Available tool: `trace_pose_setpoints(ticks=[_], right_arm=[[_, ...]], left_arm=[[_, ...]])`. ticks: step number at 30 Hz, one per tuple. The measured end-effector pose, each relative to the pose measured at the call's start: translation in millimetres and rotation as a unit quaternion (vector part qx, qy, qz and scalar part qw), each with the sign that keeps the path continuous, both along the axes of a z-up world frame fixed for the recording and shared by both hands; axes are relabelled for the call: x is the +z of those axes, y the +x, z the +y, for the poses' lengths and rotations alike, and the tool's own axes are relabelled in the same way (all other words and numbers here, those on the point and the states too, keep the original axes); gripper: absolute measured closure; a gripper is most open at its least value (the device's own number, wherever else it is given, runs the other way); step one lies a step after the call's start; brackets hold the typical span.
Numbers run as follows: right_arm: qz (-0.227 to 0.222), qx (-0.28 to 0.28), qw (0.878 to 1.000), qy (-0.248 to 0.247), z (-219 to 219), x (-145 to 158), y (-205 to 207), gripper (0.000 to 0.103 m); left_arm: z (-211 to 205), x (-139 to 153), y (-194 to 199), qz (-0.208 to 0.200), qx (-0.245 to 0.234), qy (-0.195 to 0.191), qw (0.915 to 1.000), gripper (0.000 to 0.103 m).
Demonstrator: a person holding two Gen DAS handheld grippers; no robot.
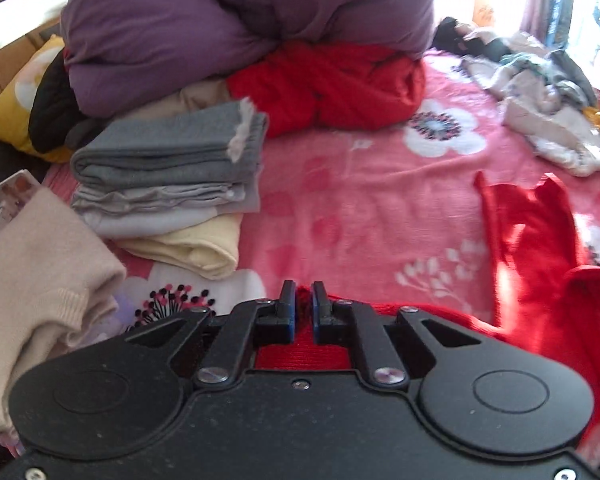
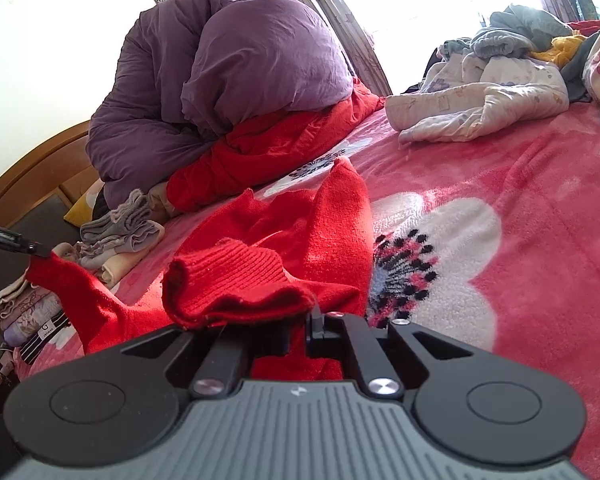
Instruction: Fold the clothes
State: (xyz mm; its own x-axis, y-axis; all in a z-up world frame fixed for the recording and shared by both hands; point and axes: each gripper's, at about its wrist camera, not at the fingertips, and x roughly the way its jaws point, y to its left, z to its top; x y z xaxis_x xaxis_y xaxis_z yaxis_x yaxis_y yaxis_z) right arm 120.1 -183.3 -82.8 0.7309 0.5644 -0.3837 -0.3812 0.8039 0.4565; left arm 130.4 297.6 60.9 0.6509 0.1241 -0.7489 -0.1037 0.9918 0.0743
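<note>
A red knit sweater (image 2: 300, 224) lies partly spread on the pink flowered bedspread (image 2: 520, 240). My right gripper (image 2: 298, 320) is shut on the sweater near its ribbed collar, which drapes over the left finger. My left gripper (image 1: 303, 294) is shut on another edge of the red sweater (image 1: 528, 240); it also shows at the far left of the right wrist view (image 2: 40, 251), holding a sleeve end lifted off the bed.
A stack of folded grey and cream clothes (image 1: 172, 184) sits at the left, with a beige sweater (image 1: 40, 264) nearer. A purple duvet (image 1: 220, 24) over a red quilt (image 1: 332, 80) lies behind. Unfolded clothes (image 2: 492, 92) are heaped at the far right.
</note>
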Motion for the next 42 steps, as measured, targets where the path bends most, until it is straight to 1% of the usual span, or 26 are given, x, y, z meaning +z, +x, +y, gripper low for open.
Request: trace_pose_setpoints(ticks=[4,8,12,13,15,16,17,18,19,21,22,23,25,26,27,30,31,32,33,34,35,36,40,42], right_arm=[[0.004,0.0,1.0,-0.003,0.4,-2.4,1.3,0.094],[0.01,0.001,1.0,-0.003,0.9,-4.8,4.0,0.094],[0.017,0.004,1.0,-0.003,0.8,-8.6,8.2,0.094],[0.018,0.004,1.0,-0.002,0.7,-9.5,9.0,0.094],[0.022,0.004,1.0,-0.001,0.7,-10.9,10.4,0.094],[0.023,0.004,1.0,-0.001,0.6,-11.5,11.0,0.094],[0.024,0.004,1.0,0.0,0.5,-11.9,11.4,0.093],[0.025,0.005,1.0,0.001,0.3,-12.2,11.9,0.093],[0.026,0.005,1.0,0.001,0.1,-12.5,12.1,0.093],[0.027,0.006,1.0,0.002,0.0,-12.9,12.3,0.093],[0.027,0.006,1.0,0.002,-0.1,-12.8,12.1,0.093],[0.026,0.006,1.0,0.002,-0.2,-12.6,12.0,0.093],[0.025,0.006,1.0,0.002,-0.4,-11.6,11.0,0.093],[0.025,0.006,1.0,0.001,-0.6,-11.6,10.7,0.093],[0.025,0.007,1.0,0.001,-0.2,-11.7,10.6,0.093],[0.025,0.007,1.0,-0.001,0.2,-12.1,10.9,0.093],[0.025,0.007,1.0,-0.001,0.2,-12.3,11.0,0.093],[0.026,0.006,1.0,-0.001,0.0,-12.5,11.1,0.092],[0.026,0.006,1.0,-0.002,0.2,-12.9,11.3,0.092],[0.026,0.006,1.0,-0.002,0.4,-13.2,11.5,0.092],[0.026,0.006,1.0,-0.003,0.6,-13.4,11.5,0.092],[0.026,0.006,1.0,-0.003,0.5,-13.6,11.5,0.092],[0.026,0.008,1.0,0.003,-1.3,-13.0,11.1,0.092],[0.025,0.008,1.0,0.003,-1.3,-12.9,11.0,0.092]], left_arm=[[1.6,-35.1,31.1,0.022,0.007,0.011,0.9997,0.096],[-0.4,-69.6,54.0,0.034,-0.004,0.02,0.9992,0.096],[-1.2,-97.8,72.8,0.04,-0.003,0.027,0.9988,0.096],[0.4,-101.3,73.7,0.031,0.006,0.026,0.9992,0.092],[4.7,-107.1,73.7,0.013,0.033,0.022,0.9991,0.077],[8.3,-108.4,71.4,0.004,0.051,0.021,0.9985,0.059],[14.1,-109.7,65.1,-0.008,0.069,0.008,0.9976,0.053],[20.0,-110.9,58.8,-0.021,0.086,-0.005,0.996,0.053],[27.2,-112.9,51.9,-0.029,0.108,-0.026,0.9934,0.053],[42.4,-116.5,32.5,-0.056,0.155,-0.072,0.9836,0.053],[49.6,-118.7,20.4,-0.07,0.172,-0.112,0.9761,0.053],[56.8,-120.9,8.2,-0.084,0.189,-0.152,0.9665,0.053],[64.2,-129.4,-9.6,-0.097,0.214,-0.217,0.9475,0.053],[64.8,-136.1,-16.1,-0.099,0.219,-0.243,0.9399,0.053],[62.9,-142.8,-20.4,-0.097,0.218,-0.261,0.9352,0.053],[50.4,-147.3,-23.8,-0.113,0.2,-0.263,0.9369,0.053],[49.2,-147.9,-21.8,-0.114,0.193,-0.271,0.9362,0.053],[45.0,-147.0,-18.1,-0.111,0.183,-0.258,0.942,0.059],[40.7,-146.0,-14.4,-0.109,0.173,-0.245,0.9478,0.071],[35.4,-145.4,-10.5,-0.096,0.162,-0.217,0.9578,0.093],[31.5,-143.7,-7.5,-0.088,0.158,-0.195,0.9639,0.098],[31.3,-135.1,-10.6,-0.095,0.157,-0.194,0.9638,0.101],[35.3,-100.5,-26.7,-0.121,0.164,-0.189,0.9606,0.101],[37.7,-102.0,-28.2,-0.112,0.17,-0.187,0.961,0.101]])
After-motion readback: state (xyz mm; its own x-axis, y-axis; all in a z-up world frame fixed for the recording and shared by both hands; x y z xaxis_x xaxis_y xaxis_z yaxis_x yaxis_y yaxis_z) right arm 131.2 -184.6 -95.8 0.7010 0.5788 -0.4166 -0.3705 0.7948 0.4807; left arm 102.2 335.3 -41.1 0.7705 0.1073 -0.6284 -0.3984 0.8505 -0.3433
